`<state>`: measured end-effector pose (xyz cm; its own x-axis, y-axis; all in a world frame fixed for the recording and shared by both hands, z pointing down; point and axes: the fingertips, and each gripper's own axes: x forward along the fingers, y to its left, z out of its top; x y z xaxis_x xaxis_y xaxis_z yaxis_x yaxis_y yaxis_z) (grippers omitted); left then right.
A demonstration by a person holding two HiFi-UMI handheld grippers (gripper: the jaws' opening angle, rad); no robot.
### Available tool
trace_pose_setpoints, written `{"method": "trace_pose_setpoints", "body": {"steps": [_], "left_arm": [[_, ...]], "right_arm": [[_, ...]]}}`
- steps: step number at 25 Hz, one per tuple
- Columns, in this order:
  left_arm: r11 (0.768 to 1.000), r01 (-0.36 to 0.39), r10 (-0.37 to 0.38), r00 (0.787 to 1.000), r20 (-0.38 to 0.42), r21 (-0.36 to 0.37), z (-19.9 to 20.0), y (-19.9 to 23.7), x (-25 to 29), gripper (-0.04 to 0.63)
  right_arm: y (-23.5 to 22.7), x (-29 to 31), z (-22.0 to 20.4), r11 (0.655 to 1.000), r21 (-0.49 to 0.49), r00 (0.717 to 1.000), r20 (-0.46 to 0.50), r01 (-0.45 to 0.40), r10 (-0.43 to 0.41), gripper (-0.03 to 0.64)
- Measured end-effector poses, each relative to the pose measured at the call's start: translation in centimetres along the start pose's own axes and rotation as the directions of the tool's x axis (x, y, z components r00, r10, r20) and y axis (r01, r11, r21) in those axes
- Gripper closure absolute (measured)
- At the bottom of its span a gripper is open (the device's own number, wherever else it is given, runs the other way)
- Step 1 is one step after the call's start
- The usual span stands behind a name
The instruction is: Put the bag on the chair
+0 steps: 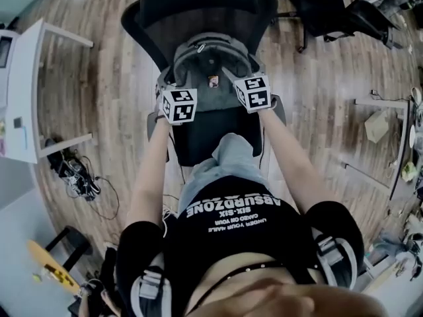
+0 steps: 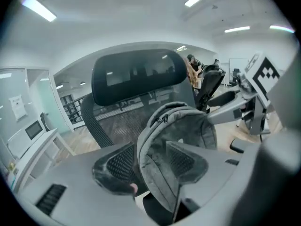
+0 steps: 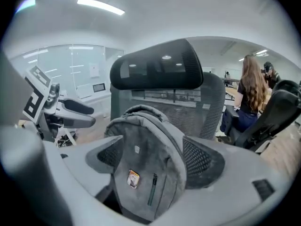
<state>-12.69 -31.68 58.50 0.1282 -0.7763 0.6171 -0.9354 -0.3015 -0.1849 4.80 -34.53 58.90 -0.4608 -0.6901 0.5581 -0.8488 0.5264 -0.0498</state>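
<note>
Bag [image 1: 210, 65] upright on chair [image 1: 198, 5], between wide-open fingers [image 2: 120, 166] of left gripper [image 2: 153, 161] and right gripper [image 3: 154, 159]

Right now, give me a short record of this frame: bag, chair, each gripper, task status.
bag: grey backpack, standing on the seat against the backrest
chair: black office chair, mesh back, headrest on top
left gripper: jaws apart, bag's side edge between them
right gripper: jaws apart, bag's front between them
task status: bag appears set on the chair; both grippers not yet withdrawn
</note>
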Motion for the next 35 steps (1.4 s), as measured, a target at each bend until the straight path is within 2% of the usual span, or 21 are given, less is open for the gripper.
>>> {"method": "trace_pose_setpoints", "body": {"steps": [4,7,8,9,11,13,14,16,19,22,26,35], "left_arm": [[0.998,0.047,-0.045,0.997,0.056,-0.035,0.8,-1.6,-4.2,0.377],[0.994,0.078,-0.072,0.995,0.075,-0.081,0.4,-2.7,-6.8,0.377],[0.991,0.082,-0.074,0.994,0.084,-0.102,0.3,-2.9,-7.7,0.377],[0.988,0.086,-0.074,0.993,0.093,-0.126,0.3,-3.1,-8.7,0.379],[0.981,0.088,-0.069,0.991,0.116,-0.172,0.6,-3.2,-10.7,0.398],[0.978,0.081,-0.053,0.988,0.143,-0.191,1.4,-3.2,-12.2,0.469],[0.979,0.078,-0.049,0.987,0.155,-0.188,1.8,-3.1,-12.8,0.514],[0.982,0.095,-0.067,0.984,0.166,-0.165,2.3,-3.4,-13.9,0.536],[0.977,0.166,-0.143,0.976,0.165,-0.137,2.3,-4.7,-15.6,0.564],[0.968,0.22,-0.196,0.964,0.18,-0.124,2.2,-5.9,-17.0,0.568],[0.96,0.248,-0.223,0.958,0.181,-0.132,1.3,-7.3,-18.3,0.568],[0.958,0.255,-0.23,0.956,0.18,-0.129,0.1,-8.0,-20.3,0.568]], "right_arm": [[2.6,-3.4,0.9,0.999,0.02,0.998,0.05,-0.034,0.033,0.225],[4.5,-5.9,0.9,0.995,0.05,0.995,0.049,-0.088,0.086,0.245],[5.1,-6.7,0.6,0.993,0.06,0.994,0.038,-0.105,0.103,0.311],[5.8,-7.6,0.3,0.99,0.07,0.992,0.025,-0.122,0.12,0.405],[7.2,-9.3,-0.4,0.984,0.085,0.987,0.004,-0.159,0.159,0.537],[8.3,-10.6,-0.8,0.977,0.099,0.981,-0.006,-0.191,0.192,0.58],[8.7,-11.2,-0.9,0.974,0.103,0.979,-0.008,-0.201,0.203,0.591],[9.6,-12.2,-0.9,0.973,0.097,0.977,-0.01,-0.212,0.214,0.598],[10.7,-13.9,-1.1,0.974,0.083,0.977,-0.006,-0.213,0.214,0.6],[11.3,-15.3,-1.1,0.974,0.086,0.978,0.003,-0.209,0.21,0.6],[11.8,-17.1,-1.3,0.98,0.073,0.982,0.009,-0.187,0.187,0.601],[13.9,-18.5,-2.2,0.978,0.069,0.98,0.0,-0.198,0.199,0.601]]}}
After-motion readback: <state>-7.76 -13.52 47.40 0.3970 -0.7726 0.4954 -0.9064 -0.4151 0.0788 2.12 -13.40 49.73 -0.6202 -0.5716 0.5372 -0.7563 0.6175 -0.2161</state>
